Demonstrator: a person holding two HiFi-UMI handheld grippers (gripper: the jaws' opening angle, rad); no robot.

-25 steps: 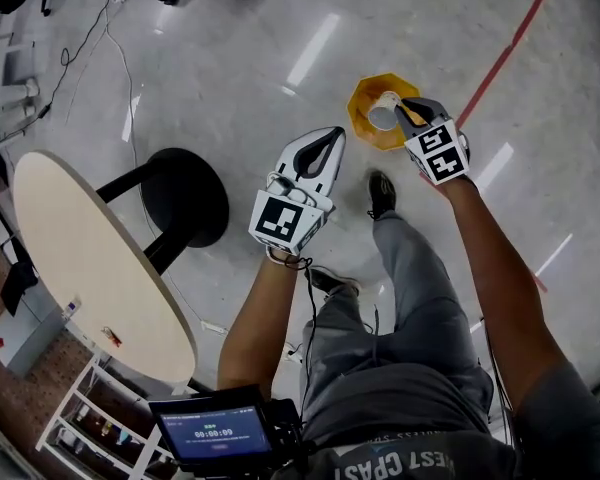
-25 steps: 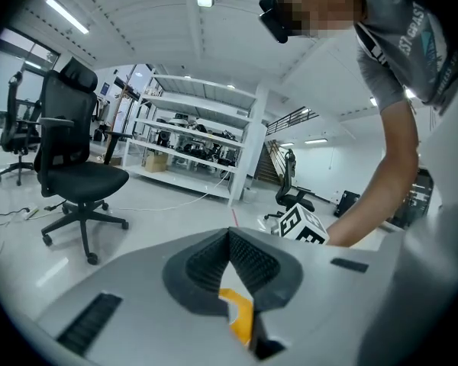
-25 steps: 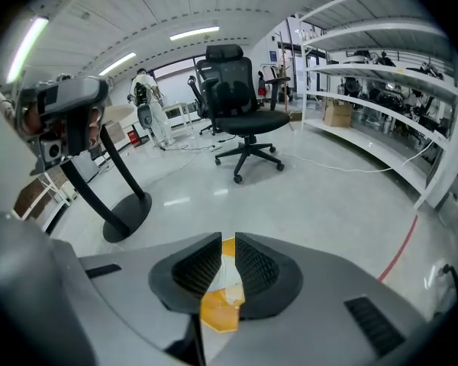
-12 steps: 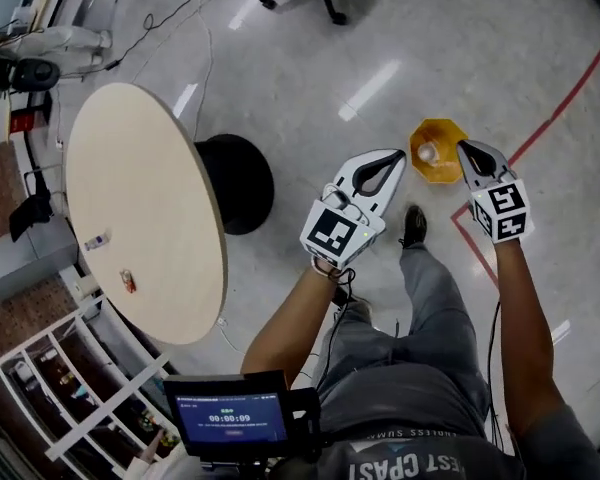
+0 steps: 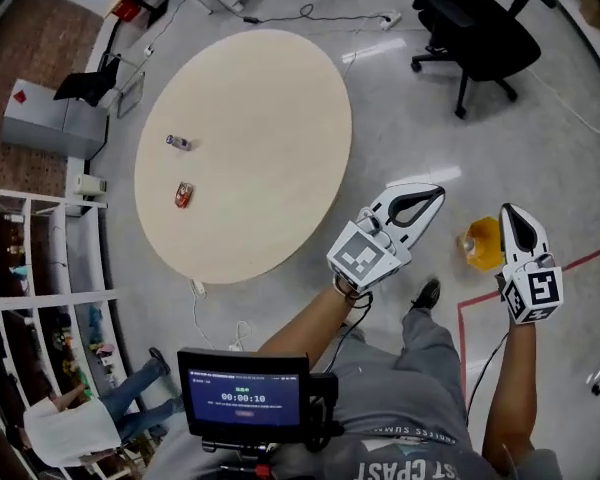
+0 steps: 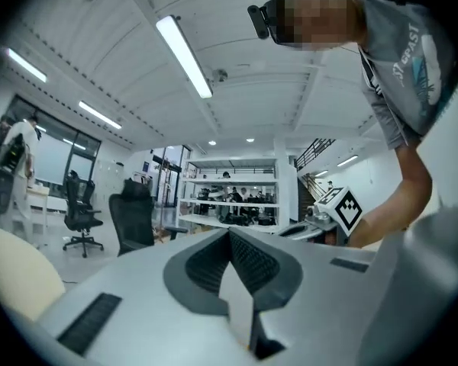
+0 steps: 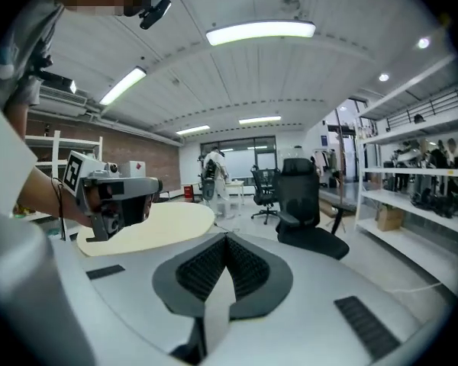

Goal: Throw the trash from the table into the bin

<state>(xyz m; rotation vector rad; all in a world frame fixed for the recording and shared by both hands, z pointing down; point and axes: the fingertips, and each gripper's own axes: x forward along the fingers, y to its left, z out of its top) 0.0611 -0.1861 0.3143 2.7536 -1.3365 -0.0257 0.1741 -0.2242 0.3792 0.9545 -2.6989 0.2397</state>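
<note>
Head view: left gripper and right gripper have risen from the bin, jaws together (right's just closed), empty.

**Grey Clothes, White Grippers**

The person wears a grey T-shirt with pale lettering, grey trousers and a black shoe. A black screen with a blue display sits at the lower centre of the head view. The left gripper and right gripper are white, each with black ribbed pads and a black-and-white marker cube. A black cable loops at the left wrist.
</note>
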